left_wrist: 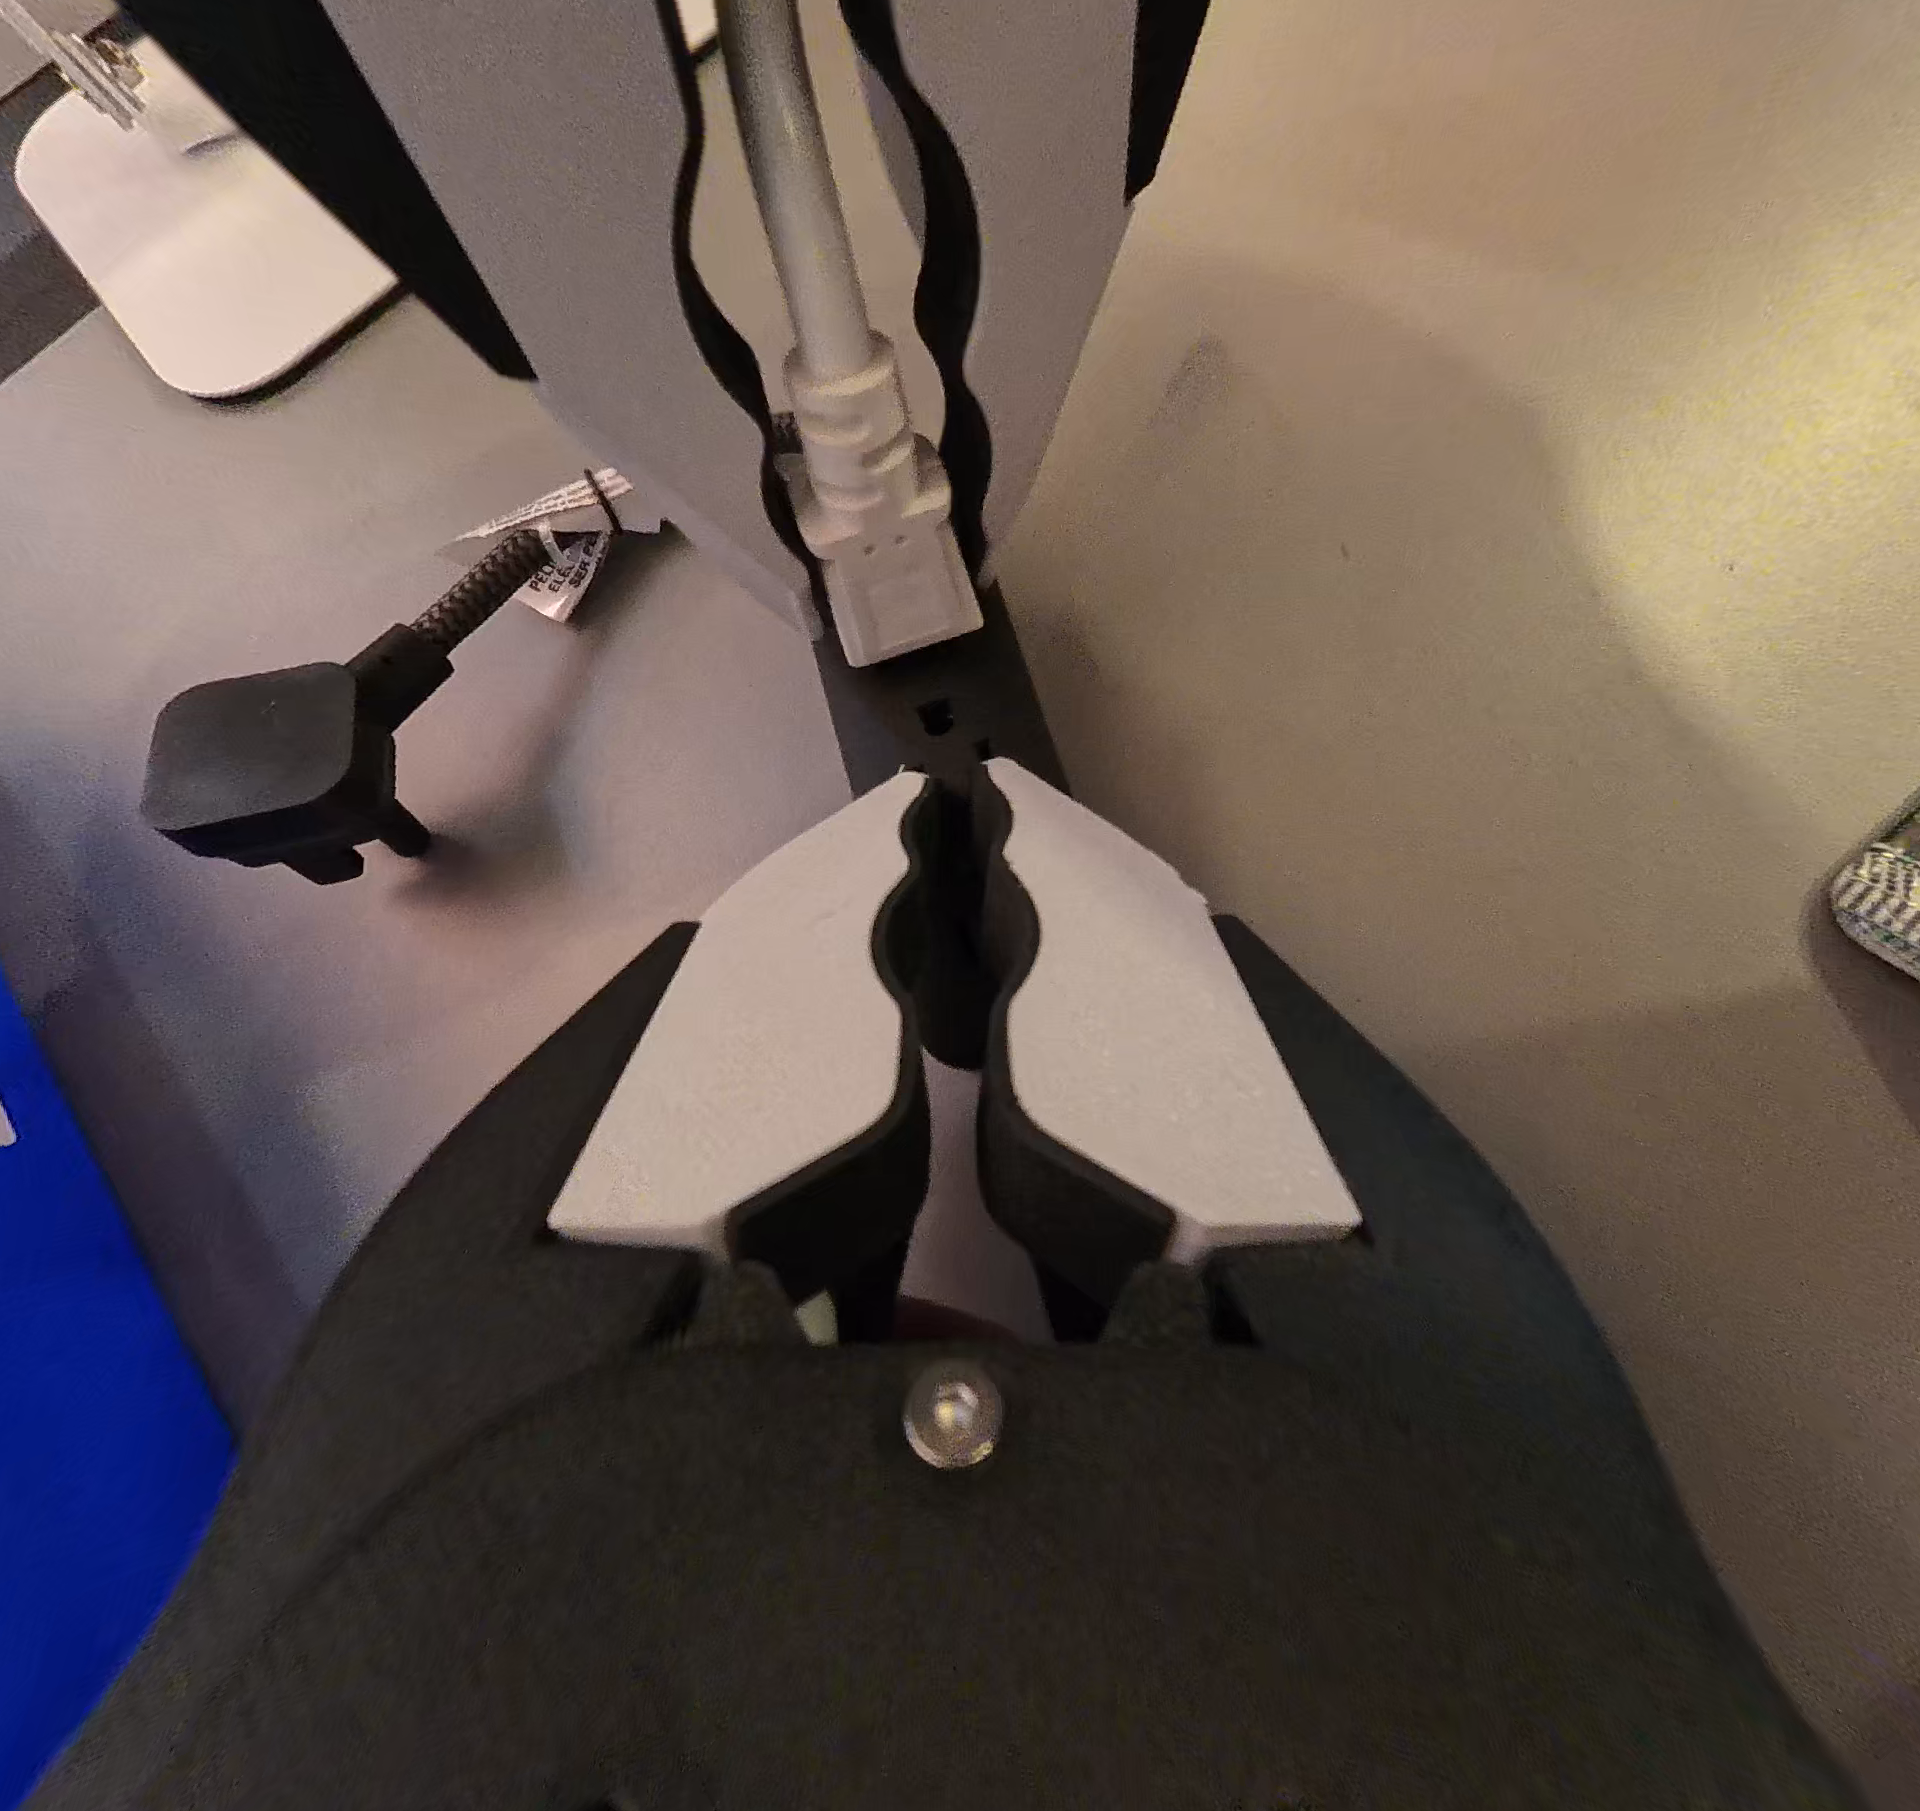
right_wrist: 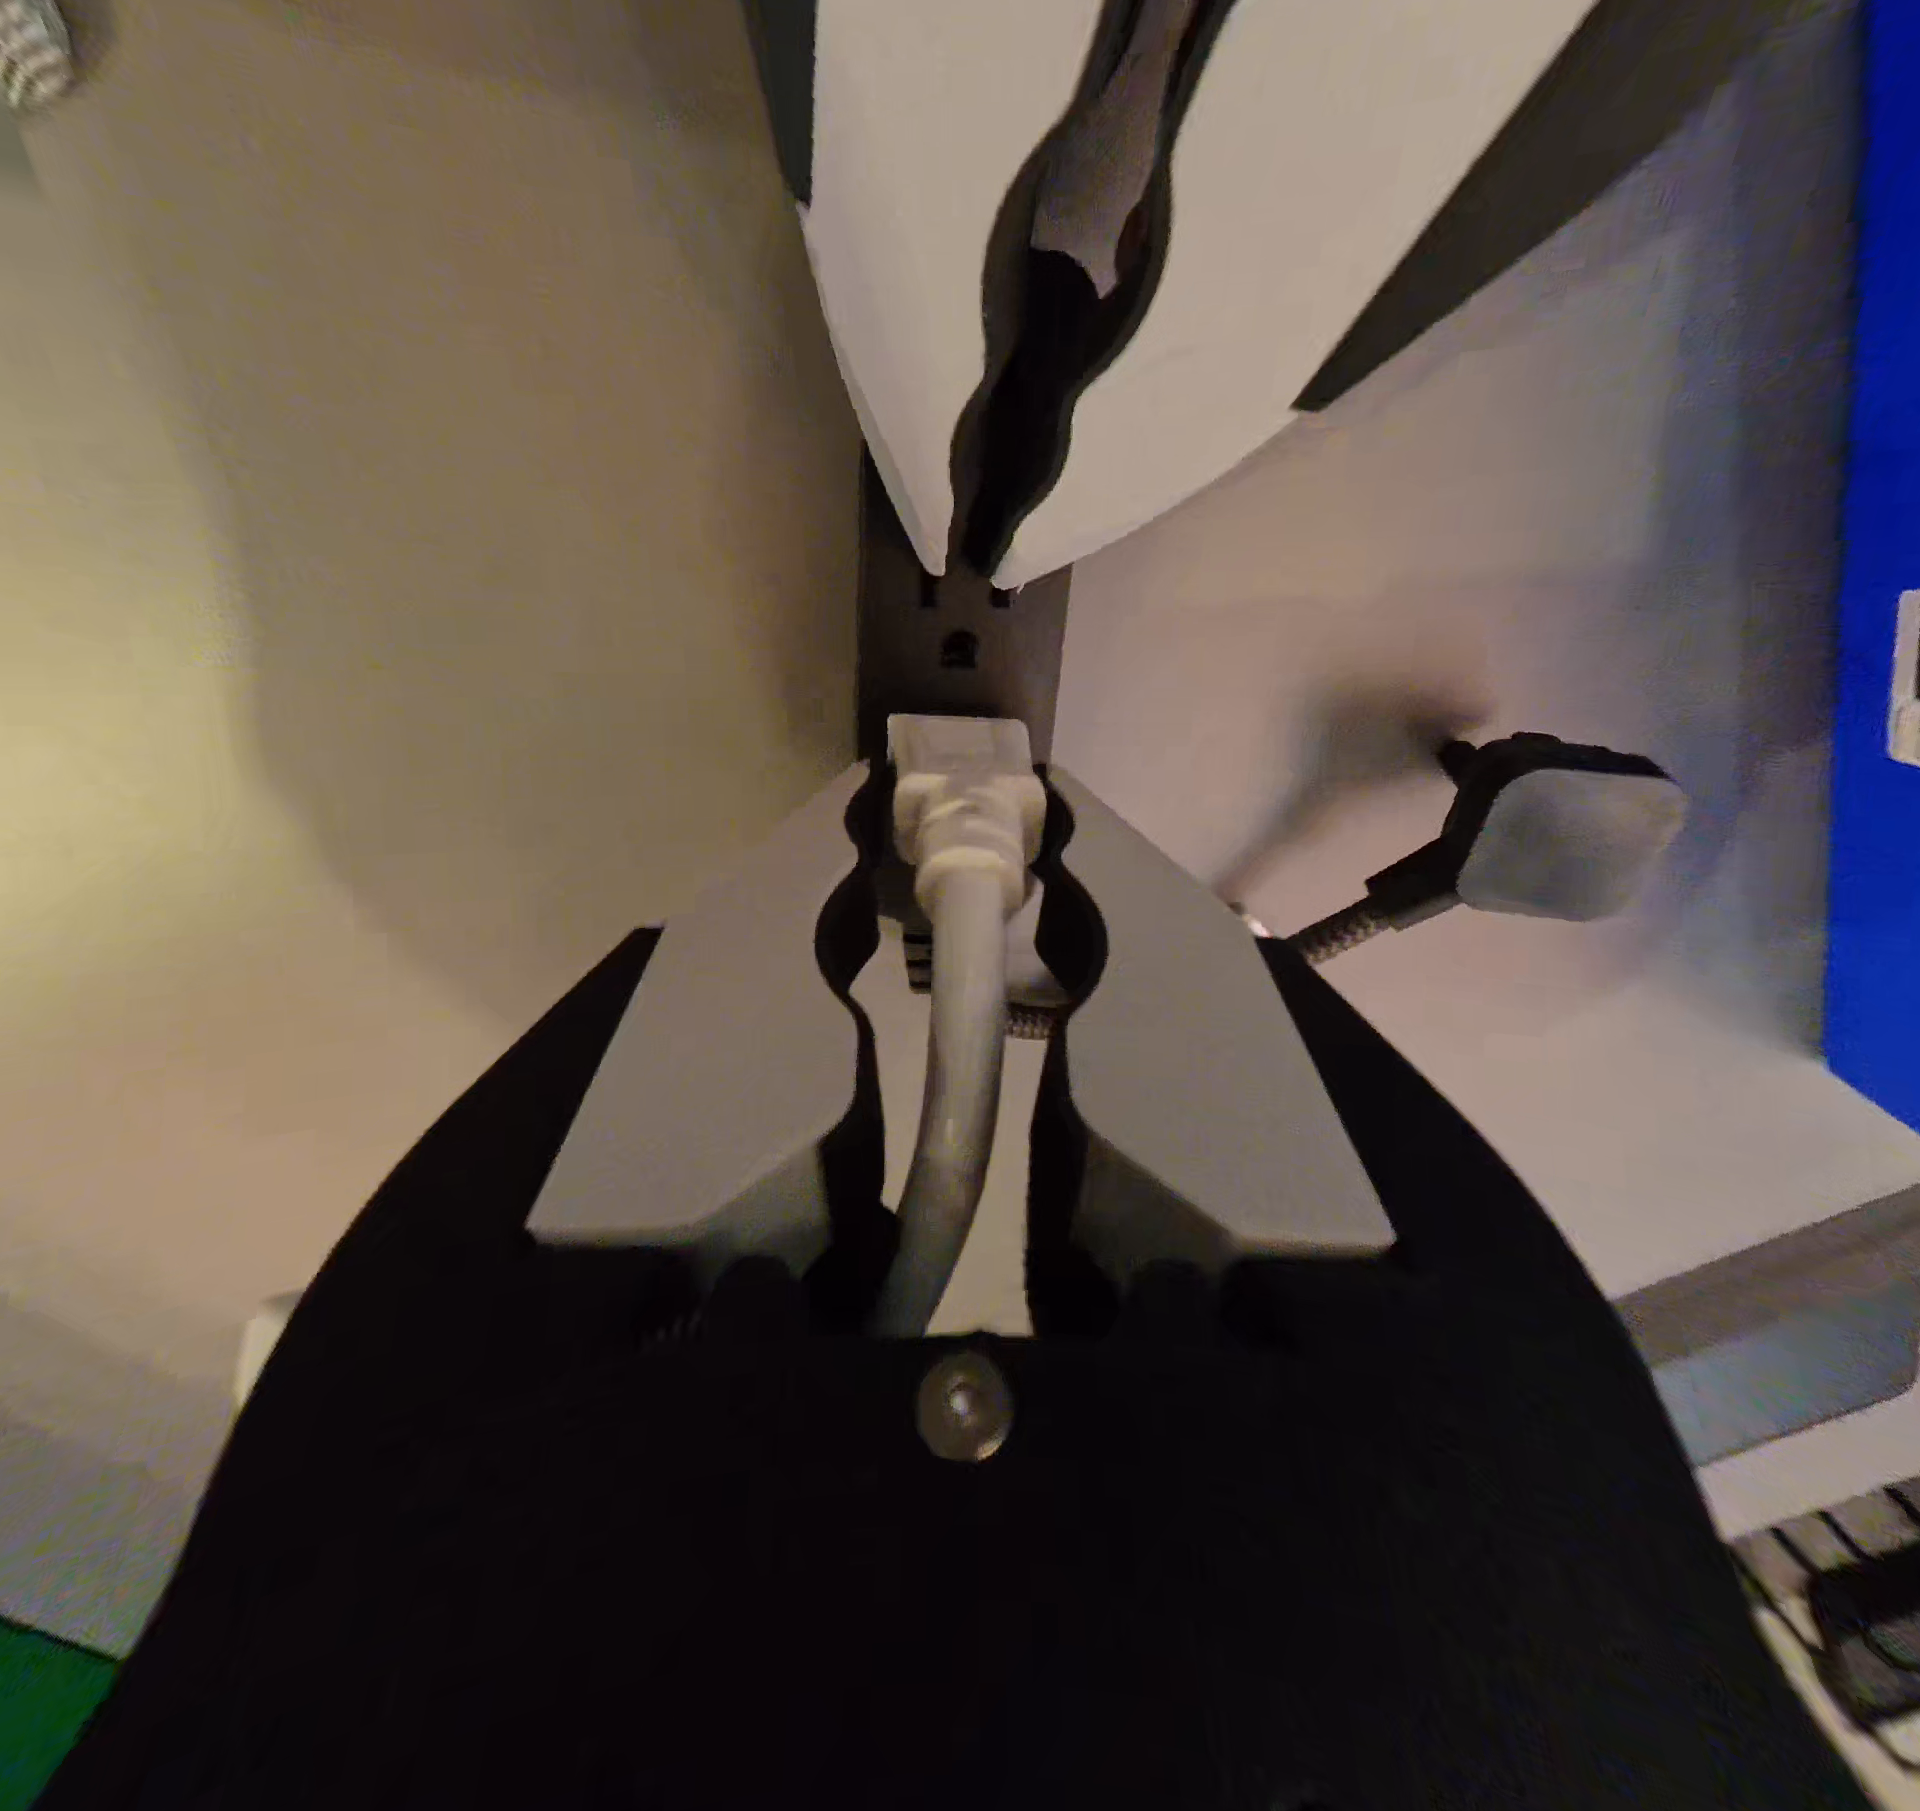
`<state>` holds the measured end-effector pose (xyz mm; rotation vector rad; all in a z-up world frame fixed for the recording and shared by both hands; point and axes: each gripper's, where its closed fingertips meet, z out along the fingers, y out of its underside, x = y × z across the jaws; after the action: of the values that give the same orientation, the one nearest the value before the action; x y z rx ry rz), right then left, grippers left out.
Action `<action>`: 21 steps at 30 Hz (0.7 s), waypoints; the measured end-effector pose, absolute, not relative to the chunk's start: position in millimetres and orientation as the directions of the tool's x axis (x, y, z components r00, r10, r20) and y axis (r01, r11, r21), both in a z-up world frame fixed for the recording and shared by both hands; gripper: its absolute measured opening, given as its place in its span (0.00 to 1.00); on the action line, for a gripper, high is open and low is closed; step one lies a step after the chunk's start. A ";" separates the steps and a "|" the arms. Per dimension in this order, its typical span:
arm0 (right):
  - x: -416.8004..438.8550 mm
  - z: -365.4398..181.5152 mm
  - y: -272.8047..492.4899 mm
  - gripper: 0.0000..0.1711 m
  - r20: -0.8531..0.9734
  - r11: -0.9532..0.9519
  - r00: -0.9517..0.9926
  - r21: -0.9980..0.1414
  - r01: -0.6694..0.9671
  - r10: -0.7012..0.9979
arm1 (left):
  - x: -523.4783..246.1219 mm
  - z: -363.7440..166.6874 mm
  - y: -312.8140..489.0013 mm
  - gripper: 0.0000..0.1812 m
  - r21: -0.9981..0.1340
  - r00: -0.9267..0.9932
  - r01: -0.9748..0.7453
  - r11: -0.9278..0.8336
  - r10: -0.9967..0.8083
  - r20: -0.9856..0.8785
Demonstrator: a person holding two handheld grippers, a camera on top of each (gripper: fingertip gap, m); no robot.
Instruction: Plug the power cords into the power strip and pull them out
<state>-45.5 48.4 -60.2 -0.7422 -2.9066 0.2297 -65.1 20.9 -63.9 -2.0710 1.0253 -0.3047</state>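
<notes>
A narrow dark power strip (left_wrist: 940,712) lies on the pale table and also shows in the right wrist view (right_wrist: 966,649). My left gripper (left_wrist: 951,779) is shut, its tips resting on top of the strip, nothing between the pads. My right gripper (right_wrist: 961,785) is shut on a white plug (right_wrist: 961,805) with a grey cord, held end-on against the strip one free outlet away from the left tips. The white plug (left_wrist: 894,577) shows no prongs. A black plug (left_wrist: 260,764) on a braided cord lies loose on the table beside the strip, also seen in the right wrist view (right_wrist: 1558,836).
A blue upright surface (left_wrist: 62,1242) stands past the black plug (right_wrist: 1891,514). A white stand base (left_wrist: 208,234) sits at the far left. A striped object (left_wrist: 1881,888) lies on the strip's other side. A silver edge (right_wrist: 1766,1325) and a keyboard (right_wrist: 1870,1605) are near my right gripper. My two grippers' fingertips are within a few centimetres of each other.
</notes>
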 end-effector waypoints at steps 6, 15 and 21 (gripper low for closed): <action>-46.4 -60.1 46.0 0.13 0.063 0.812 -0.826 -0.238 0.533 0.560 | -64.6 -63.9 19.9 0.00 -0.752 0.640 -0.561 -0.347 -0.758 -0.128; -45.3 -59.0 45.1 0.13 0.219 0.845 -0.819 -0.213 0.490 0.530 | -63.3 -63.8 19.4 0.00 -0.762 0.646 -0.533 -0.368 -0.759 -0.085; -43.5 -59.4 43.2 0.12 0.021 0.768 -0.794 -0.271 0.580 0.607 | -62.7 -65.0 19.7 0.00 -0.762 0.643 -0.535 -0.366 -0.761 -0.086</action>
<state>-43.5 43.2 -59.4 -0.9610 -2.8516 0.3836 -62.7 19.7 -65.0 -2.0610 1.0081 -0.3596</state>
